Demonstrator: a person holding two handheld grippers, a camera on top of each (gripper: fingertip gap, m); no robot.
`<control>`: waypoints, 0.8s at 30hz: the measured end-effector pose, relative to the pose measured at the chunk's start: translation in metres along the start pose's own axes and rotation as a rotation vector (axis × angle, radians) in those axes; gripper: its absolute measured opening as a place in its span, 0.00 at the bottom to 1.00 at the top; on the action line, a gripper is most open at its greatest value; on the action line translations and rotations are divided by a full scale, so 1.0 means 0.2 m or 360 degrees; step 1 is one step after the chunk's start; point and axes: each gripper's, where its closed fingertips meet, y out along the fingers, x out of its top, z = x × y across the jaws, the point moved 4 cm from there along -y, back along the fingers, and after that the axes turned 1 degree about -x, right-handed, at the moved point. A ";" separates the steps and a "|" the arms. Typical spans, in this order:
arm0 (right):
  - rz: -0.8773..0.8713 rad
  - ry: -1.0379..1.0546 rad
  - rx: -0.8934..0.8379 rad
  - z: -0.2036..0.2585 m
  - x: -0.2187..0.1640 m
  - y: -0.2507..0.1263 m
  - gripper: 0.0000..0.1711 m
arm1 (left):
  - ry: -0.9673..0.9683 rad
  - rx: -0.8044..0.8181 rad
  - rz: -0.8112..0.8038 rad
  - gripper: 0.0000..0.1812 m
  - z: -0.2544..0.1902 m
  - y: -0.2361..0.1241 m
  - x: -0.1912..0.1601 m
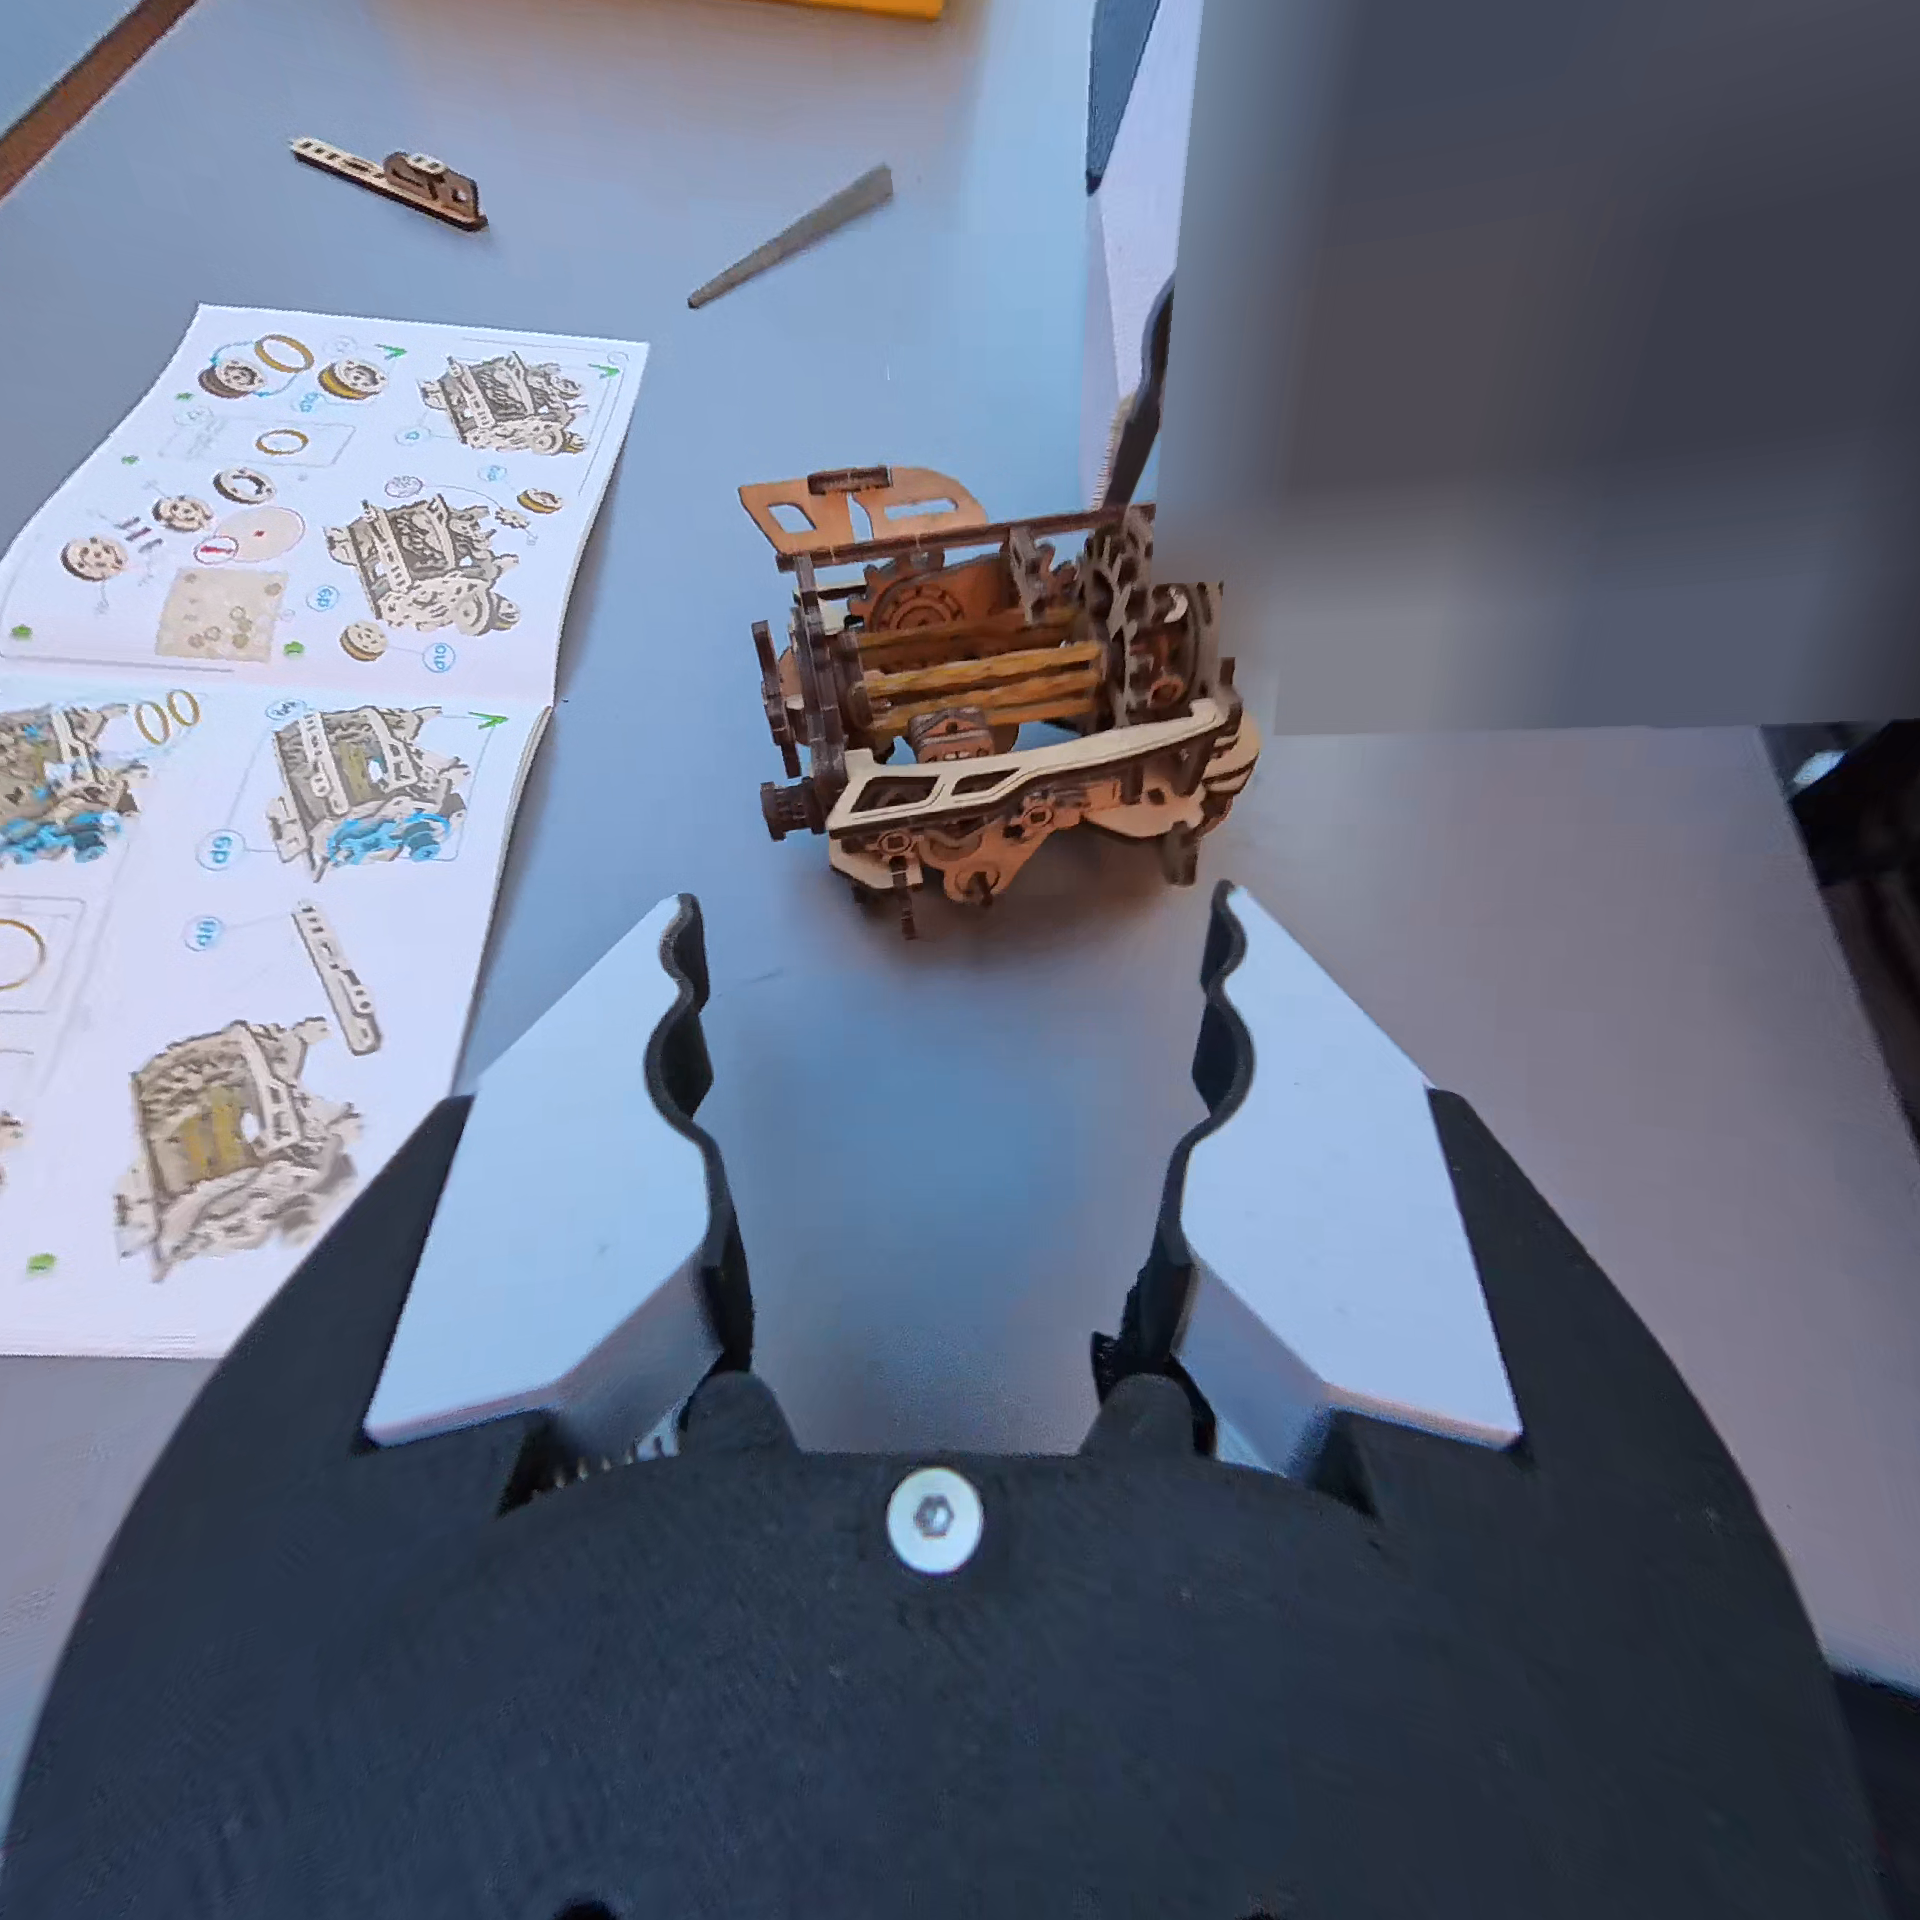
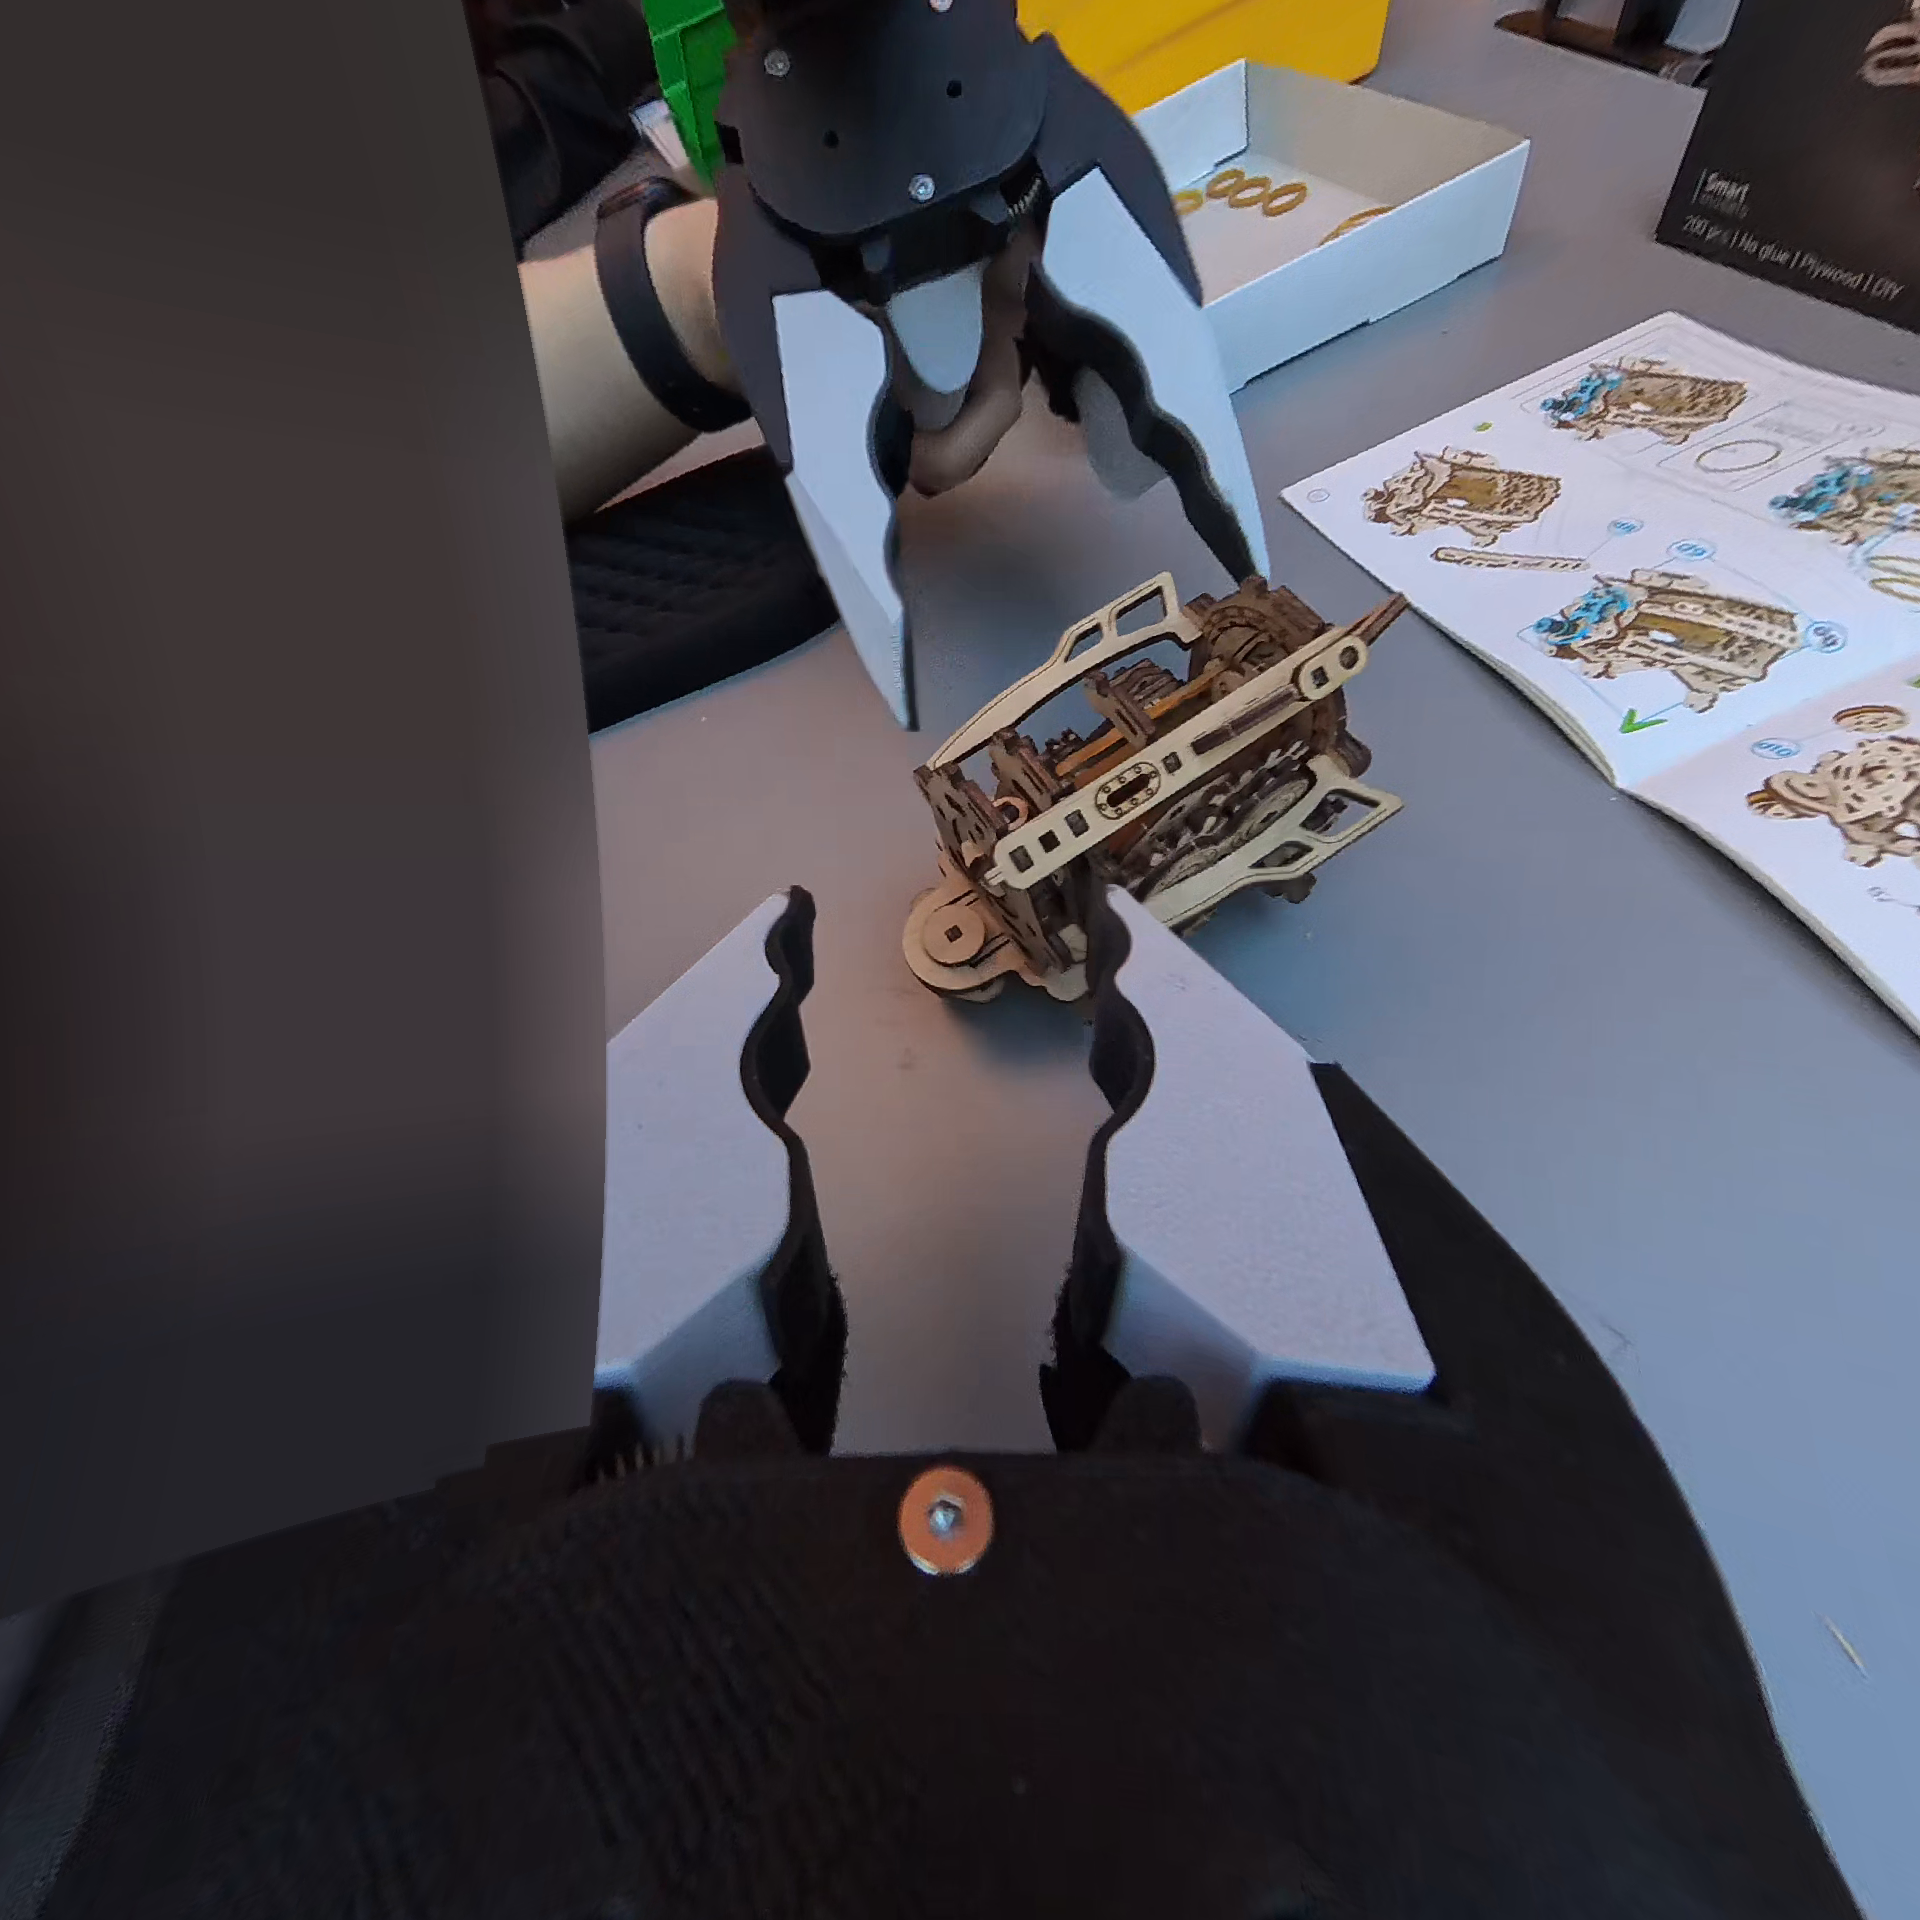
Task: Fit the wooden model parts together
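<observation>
Instruction booklet [image 1: 281, 748] lies open at 9 o'clock on the grey table [image 1: 935, 1143], small wooden part [image 1: 395, 182] at 11, grey file [image 1: 795, 237] near 12. Wooden model [image 1: 997, 707] sits dead centre on the table: laser-cut ply frame, pale side rails, dark gears, yellow bands across the middle. Left gripper [image 1: 956, 914] hangs just short of it, jaws spread, empty. Right gripper [image 2: 961, 914] likewise apart, its right fingertip seemingly at the model's [image 2: 1143, 790] near corner, contact unclear.
</observation>
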 end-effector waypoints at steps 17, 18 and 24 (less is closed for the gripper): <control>0.0070 -0.0559 0.0187 -0.16 0.13 0.07 0.53 | -0.0404 0.0182 -0.0186 0.54 -0.09 0.17 0.06; 0.0075 -0.0570 0.0181 -0.16 0.12 0.07 0.53 | -0.0391 0.0180 -0.0204 0.51 -0.08 0.17 0.06; 0.0076 -0.0498 0.0116 -0.22 0.08 0.05 0.46 | -0.0203 0.0286 -0.0166 0.48 -0.09 0.18 0.11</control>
